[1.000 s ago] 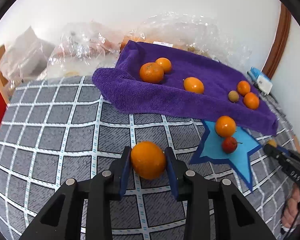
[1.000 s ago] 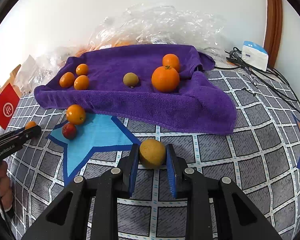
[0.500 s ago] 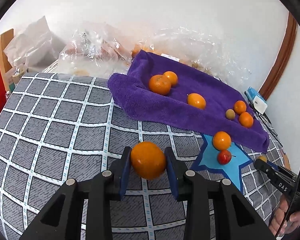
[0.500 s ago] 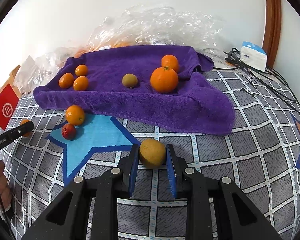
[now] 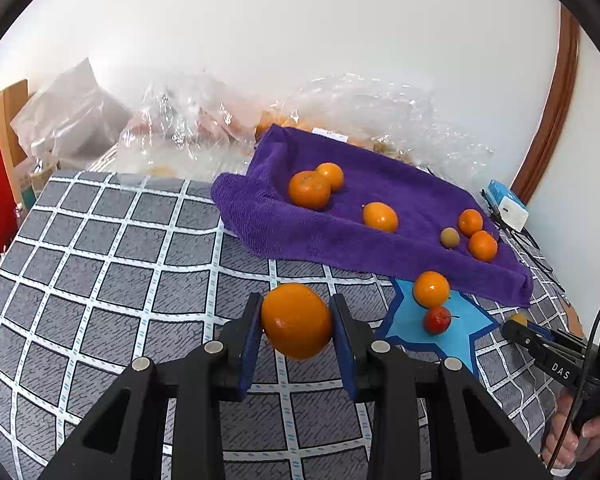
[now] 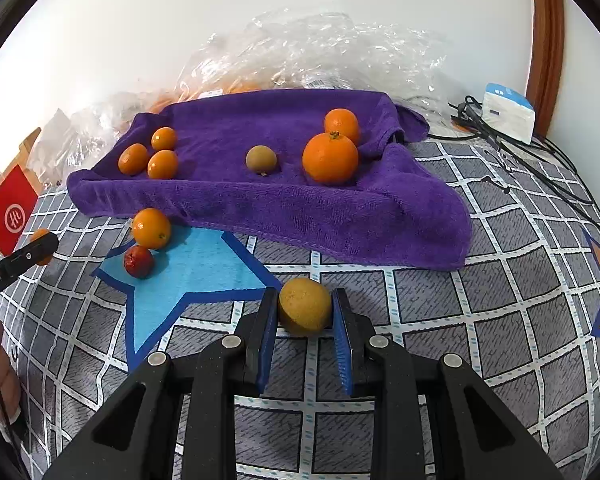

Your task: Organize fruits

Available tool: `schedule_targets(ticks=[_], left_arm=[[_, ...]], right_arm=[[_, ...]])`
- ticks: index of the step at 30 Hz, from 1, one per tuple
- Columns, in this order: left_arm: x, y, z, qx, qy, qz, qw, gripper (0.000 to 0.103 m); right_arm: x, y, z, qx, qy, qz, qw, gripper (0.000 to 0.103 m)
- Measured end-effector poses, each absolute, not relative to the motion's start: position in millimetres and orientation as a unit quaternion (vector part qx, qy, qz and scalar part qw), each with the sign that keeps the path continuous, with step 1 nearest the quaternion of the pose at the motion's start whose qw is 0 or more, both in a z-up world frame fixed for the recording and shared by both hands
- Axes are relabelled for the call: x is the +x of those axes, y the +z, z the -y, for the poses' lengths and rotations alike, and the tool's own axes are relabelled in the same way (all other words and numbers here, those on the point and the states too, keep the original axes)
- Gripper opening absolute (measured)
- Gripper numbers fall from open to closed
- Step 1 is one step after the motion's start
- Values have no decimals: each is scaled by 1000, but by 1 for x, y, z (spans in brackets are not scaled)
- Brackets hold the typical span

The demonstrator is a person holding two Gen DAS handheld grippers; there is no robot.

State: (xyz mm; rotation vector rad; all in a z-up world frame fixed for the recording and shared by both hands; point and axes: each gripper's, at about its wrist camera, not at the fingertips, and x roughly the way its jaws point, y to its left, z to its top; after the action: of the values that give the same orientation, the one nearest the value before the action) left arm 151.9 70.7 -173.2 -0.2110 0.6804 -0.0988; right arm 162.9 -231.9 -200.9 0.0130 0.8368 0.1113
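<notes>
My left gripper (image 5: 296,322) is shut on an orange (image 5: 296,320), held above the grey checked cloth. My right gripper (image 6: 305,312) is shut on a yellow-brown round fruit (image 6: 304,305), just in front of the purple towel (image 6: 284,204). The towel carries several oranges, among them a large one (image 6: 330,157), and a small brown fruit (image 6: 261,159). An orange (image 6: 151,228) and a small red fruit (image 6: 138,261) lie on the blue star patch (image 6: 188,272). In the left wrist view the right gripper (image 5: 518,326) shows at the right edge, with a hand below it.
Crumpled clear plastic bags (image 5: 204,136) lie behind the towel against the white wall. A red card (image 6: 10,210) stands at the left. A white-and-blue box (image 6: 508,112) with black cables (image 6: 540,160) sits at the back right. A brown wooden frame (image 5: 556,112) runs up the wall.
The left gripper's view has tilted up and swung left, so the towel and star sit lower and further right. Both grips are unchanged, and the right gripper has stayed still.
</notes>
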Motion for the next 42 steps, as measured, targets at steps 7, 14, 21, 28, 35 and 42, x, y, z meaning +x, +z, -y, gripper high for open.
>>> schedule_targets(ticks=[7,14,21,28,35,42], left_arm=[[147,-169,-69,-98,-57,-317,942,32],[142,-166,-69,-105,-69,-302,945,32],[143,-167,-73,-122,-73,-304,942,32],[146,-160,-75,-133,-70,-322,935,32],[164,-124,-74,-120,-67,-311,941,32],[195,-85,-83,-118,-63,-283,950,32]], right_arm=[[160,-199,237,14,54,-399,915,26],[158,-197,239,23,49,-391,919,26],[156,-195,244,41,56,-382,922,27],[162,-192,247,53,54,-388,918,26],[182,-158,251,60,48,-363,929,27],[214,-119,247,28,40,-339,939,26]])
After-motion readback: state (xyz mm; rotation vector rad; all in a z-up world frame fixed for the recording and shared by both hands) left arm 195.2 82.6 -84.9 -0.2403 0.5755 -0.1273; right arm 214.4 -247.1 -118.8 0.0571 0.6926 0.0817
